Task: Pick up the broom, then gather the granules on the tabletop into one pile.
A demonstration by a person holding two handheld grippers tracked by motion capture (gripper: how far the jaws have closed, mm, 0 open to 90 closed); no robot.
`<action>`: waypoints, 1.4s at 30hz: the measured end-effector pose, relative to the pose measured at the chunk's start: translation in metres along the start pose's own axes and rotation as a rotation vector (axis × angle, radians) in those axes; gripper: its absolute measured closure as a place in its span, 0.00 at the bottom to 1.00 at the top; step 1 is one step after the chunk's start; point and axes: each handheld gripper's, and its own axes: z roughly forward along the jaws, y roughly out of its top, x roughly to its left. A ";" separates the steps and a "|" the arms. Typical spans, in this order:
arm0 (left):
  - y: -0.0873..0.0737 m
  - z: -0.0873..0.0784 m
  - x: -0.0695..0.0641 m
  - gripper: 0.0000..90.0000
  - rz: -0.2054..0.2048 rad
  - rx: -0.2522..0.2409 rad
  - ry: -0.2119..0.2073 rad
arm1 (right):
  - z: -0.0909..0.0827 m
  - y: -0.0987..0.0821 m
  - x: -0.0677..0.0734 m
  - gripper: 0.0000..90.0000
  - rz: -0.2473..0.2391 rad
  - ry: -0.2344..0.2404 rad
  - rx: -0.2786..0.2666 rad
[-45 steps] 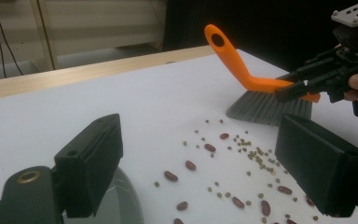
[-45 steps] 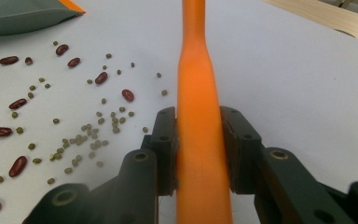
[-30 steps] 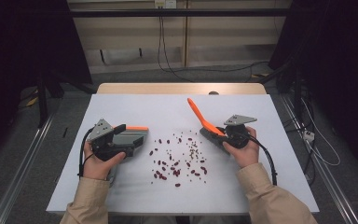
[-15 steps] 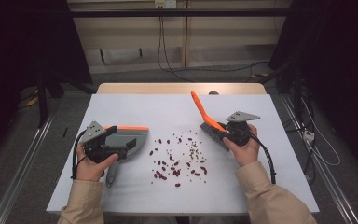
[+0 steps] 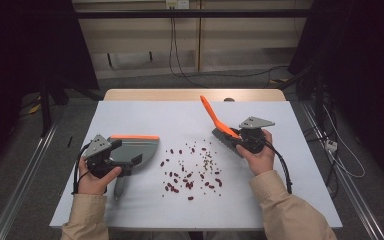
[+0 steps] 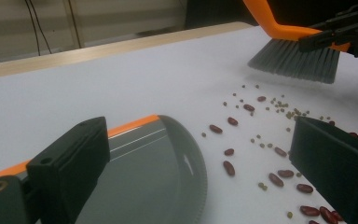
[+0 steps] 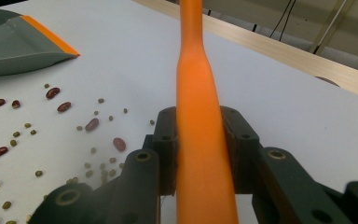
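The right hand-held gripper clenches the orange brush beside the beans; the left hand-held gripper, jaws released, stands over the dustpan, ready for sweeping

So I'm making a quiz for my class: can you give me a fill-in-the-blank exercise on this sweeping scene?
1. The right gripper is shut on the brush's ____ handle.
2. The grey dustpan lies at the ____ gripper, whose jaws stand open.
3. Red beans lie scattered on the ____ table.
4. The beans lie ____ the dustpan and the brush.

Missing words: orange; left; white; between
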 end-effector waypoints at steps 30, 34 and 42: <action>-0.008 -0.008 0.001 0.05 -0.003 -0.013 -0.030 | 0.057 0.015 0.016 0.79 -0.187 0.067 0.038; -0.008 -0.010 0.004 0.05 -0.007 -0.016 -0.020 | 0.056 0.015 0.025 0.79 -0.236 0.092 0.059; -0.008 -0.011 0.003 0.05 -0.007 -0.018 -0.020 | 0.047 0.012 0.041 0.79 -0.304 0.151 0.074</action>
